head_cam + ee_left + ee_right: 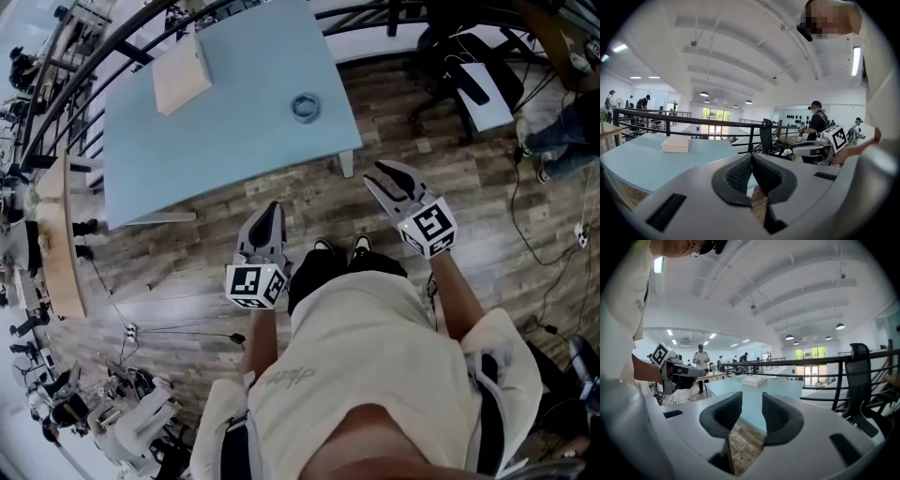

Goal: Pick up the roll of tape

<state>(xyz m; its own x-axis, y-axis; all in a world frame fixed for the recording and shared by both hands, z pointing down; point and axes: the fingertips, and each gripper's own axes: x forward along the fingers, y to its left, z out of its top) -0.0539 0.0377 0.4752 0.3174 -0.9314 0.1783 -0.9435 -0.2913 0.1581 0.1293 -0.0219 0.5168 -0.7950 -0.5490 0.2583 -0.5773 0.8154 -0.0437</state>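
The roll of tape (306,107) lies near the right edge of the pale blue table (234,141), whose far side is cut off, while over the plank floor (178,248) the left gripper (270,212) has its jaws together and the right gripper (382,176) has them apart, empty.

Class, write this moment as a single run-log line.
phase: pre-reach | left claw: shut, empty | right claw: open, empty | roll of tape: on table, untouched | claws: over floor

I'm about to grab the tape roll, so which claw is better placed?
Probably right: the right claw is open and points toward the roll of tape; the left claw is shut.
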